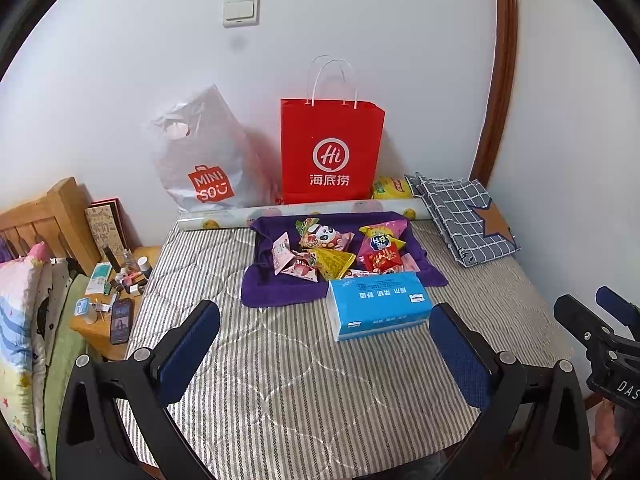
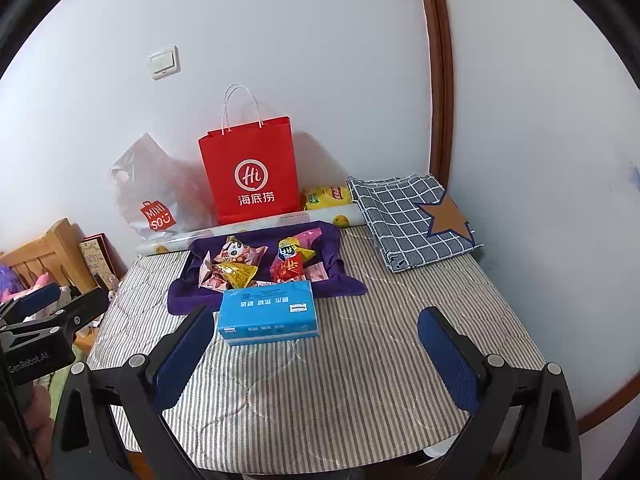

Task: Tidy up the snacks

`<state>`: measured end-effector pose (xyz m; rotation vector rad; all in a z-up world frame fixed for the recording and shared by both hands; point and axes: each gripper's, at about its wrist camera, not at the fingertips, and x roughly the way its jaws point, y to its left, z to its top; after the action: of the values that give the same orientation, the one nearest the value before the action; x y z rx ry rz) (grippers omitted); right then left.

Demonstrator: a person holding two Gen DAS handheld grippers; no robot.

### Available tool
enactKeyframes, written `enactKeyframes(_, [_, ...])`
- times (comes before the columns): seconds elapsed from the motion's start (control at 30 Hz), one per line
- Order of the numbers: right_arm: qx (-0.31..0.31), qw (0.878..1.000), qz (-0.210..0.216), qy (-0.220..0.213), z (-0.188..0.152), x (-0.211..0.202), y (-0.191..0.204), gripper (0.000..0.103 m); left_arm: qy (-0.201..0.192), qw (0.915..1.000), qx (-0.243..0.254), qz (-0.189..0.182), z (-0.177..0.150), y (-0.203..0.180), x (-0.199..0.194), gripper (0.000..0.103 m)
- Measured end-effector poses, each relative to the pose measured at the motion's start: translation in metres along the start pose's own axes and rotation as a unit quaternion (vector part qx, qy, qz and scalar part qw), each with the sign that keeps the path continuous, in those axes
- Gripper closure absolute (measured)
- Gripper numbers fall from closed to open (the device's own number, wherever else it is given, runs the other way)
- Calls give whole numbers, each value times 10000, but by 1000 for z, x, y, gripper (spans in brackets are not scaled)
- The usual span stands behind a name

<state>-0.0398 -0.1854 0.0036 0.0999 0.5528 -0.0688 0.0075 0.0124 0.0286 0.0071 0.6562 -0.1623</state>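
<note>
Several snack packets [image 1: 332,252] [image 2: 256,262] lie heaped on a purple cloth [image 1: 272,288] [image 2: 188,294] toward the back of a striped quilted surface [image 1: 280,380] [image 2: 340,360]. Among them are a panda packet [image 1: 324,236] [image 2: 236,254], a yellow triangular packet [image 1: 334,262] [image 2: 238,274] and a red packet [image 1: 380,260] [image 2: 290,268]. A blue tissue pack [image 1: 378,304] [image 2: 270,312] rests against the cloth's front edge. My left gripper [image 1: 324,356] hovers open, short of the tissue pack, holding nothing. My right gripper [image 2: 316,356] is open too, just right of the pack.
A red paper bag [image 1: 330,152] [image 2: 252,172] and a grey Miniso plastic bag [image 1: 204,160] [image 2: 152,196] stand against the wall behind a rolled sheet [image 1: 280,214] [image 2: 280,220]. Folded checked fabric [image 1: 464,216] [image 2: 416,220] lies back right. A cluttered wooden nightstand [image 1: 104,328] sits left.
</note>
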Motion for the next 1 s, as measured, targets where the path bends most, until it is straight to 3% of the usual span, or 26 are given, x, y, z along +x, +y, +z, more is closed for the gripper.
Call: enactKeyframes(1.0, [-31, 10000, 73, -18, -1, 0, 5, 0, -13, 10000, 14, 2, 2, 2, -1, 0])
